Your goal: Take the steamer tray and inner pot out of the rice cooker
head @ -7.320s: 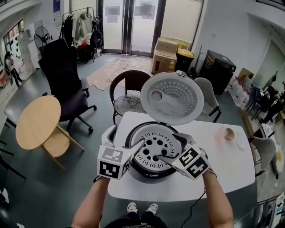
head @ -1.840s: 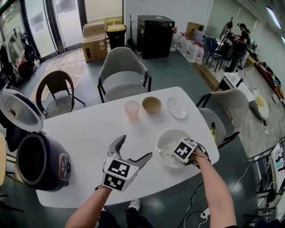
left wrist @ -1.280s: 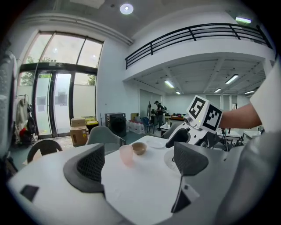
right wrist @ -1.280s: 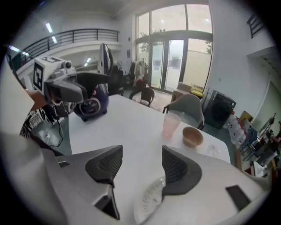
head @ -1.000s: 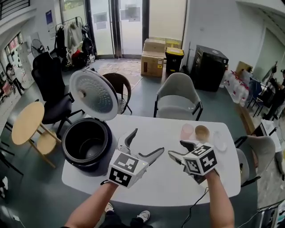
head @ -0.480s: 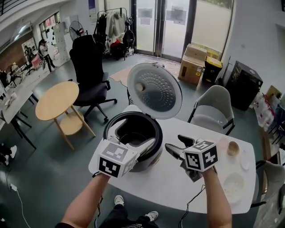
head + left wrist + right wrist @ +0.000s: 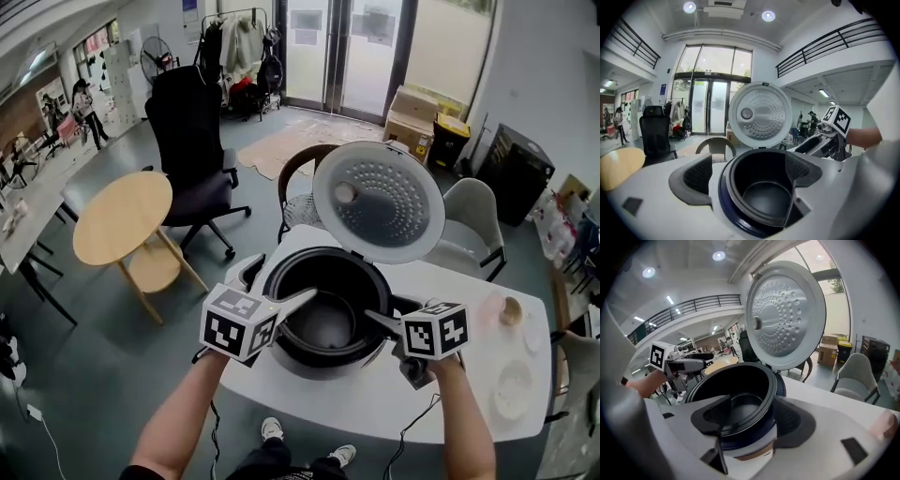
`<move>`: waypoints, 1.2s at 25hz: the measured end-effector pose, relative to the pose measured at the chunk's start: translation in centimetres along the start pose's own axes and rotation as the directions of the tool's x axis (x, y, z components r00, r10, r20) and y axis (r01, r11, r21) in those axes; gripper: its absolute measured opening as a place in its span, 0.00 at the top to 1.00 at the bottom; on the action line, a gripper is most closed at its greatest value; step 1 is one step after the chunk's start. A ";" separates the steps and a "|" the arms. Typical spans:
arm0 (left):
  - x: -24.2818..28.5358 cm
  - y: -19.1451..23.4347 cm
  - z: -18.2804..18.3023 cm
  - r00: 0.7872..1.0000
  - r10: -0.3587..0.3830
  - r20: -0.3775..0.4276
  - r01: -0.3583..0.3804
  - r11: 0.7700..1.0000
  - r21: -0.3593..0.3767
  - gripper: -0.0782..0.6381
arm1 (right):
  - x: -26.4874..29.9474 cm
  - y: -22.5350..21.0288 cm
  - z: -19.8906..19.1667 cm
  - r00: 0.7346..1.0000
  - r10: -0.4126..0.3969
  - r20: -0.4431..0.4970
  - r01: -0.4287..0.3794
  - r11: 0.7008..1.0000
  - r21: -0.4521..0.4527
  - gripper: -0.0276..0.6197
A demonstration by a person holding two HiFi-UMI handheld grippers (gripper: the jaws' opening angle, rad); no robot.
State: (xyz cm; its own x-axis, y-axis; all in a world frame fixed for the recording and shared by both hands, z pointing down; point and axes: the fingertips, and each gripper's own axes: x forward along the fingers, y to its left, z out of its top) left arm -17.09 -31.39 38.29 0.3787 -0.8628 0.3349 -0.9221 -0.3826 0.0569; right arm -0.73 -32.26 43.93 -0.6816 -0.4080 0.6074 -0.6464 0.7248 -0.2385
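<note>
The dark rice cooker [image 7: 305, 361] stands on the white table [image 7: 375, 412] with its lid [image 7: 380, 200] raised. The black inner pot [image 7: 323, 319] sits inside it and looks bare. The white perforated steamer tray [image 7: 514, 387] lies on the table at the right. My left gripper [image 7: 284, 277] is open at the cooker's left rim, and the pot mouth [image 7: 764, 201] shows between its jaws [image 7: 747, 171]. My right gripper [image 7: 380, 311] is open at the right rim. One of its jaws overlaps the pot [image 7: 740, 404] and the other stands outside the cooker wall [image 7: 750, 416].
A pink cup [image 7: 489, 305], a small bowl [image 7: 511, 309] and a plate [image 7: 532, 337] stand at the table's right end. Chairs [image 7: 473, 220] are behind the table. A round wooden table [image 7: 122, 216] and a black office chair [image 7: 192, 122] are to the left.
The view swung from the table's right part back to the cooker. Both grippers travelled left with it and now flank the cooker's rim. Their jaws stayed apart.
</note>
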 end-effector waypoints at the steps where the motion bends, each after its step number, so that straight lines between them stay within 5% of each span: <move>1: 0.2 1.0 -0.5 0.999 -0.030 -0.013 0.030 0.999 -0.011 0.20 | 0.5 0.4 0.1 1.000 -0.019 -0.003 0.019 1.000 0.017 0.50; 5: 1.4 3.5 -2.4 0.976 -0.187 -0.115 0.179 0.981 -0.078 0.21 | 2.1 1.4 0.2 0.997 -0.071 -0.017 0.072 0.993 0.093 0.51; 7: 2.4 4.1 -2.7 0.944 -0.272 -0.186 0.252 0.960 -0.125 0.25 | 2.4 1.4 0.7 0.996 -0.084 -0.025 0.087 0.987 0.132 0.51; 9: 3.0 4.7 -2.6 0.907 -0.345 -0.241 0.306 0.934 -0.185 0.50 | 2.4 1.3 1.4 0.994 -0.100 -0.044 0.106 0.981 0.163 0.51; 12: 3.4 5.1 -2.2 0.850 -0.431 -0.302 0.363 0.896 -0.256 0.52 | 2.3 0.9 1.7 0.988 -0.134 -0.075 0.147 0.967 0.210 0.51; 17: 3.9 5.4 -2.9 0.764 -0.522 -0.379 0.396 0.844 -0.363 0.53 | 2.5 0.8 1.8 0.984 -0.137 -0.118 0.167 0.936 0.310 0.51; 21: 5.0 5.4 -3.1 0.711 -0.559 -0.427 0.349 0.808 -0.475 0.61 | 2.0 0.0 1.3 0.975 -0.134 -0.175 0.190 0.911 0.366 0.55; 25: 5.2 5.8 -3.7 0.666 -0.537 -0.518 0.299 0.828 -0.475 0.71 | 1.7 -0.6 0.9 0.963 -0.147 -0.226 0.229 0.886 0.402 0.64; 30: 5.6 6.3 -4.0 0.666 -0.447 -0.597 0.270 0.891 -0.366 0.79 | 1.9 -1.8 0.6 0.919 -0.239 -0.313 0.339 0.884 0.322 0.78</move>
State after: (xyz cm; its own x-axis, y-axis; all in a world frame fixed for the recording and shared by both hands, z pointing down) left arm -21.10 -37.34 44.30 0.6171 -0.2062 0.7594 -0.7482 -0.4527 0.4851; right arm -1.05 -34.63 45.03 -0.3651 -0.3741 0.8525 -0.9129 0.3237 -0.2488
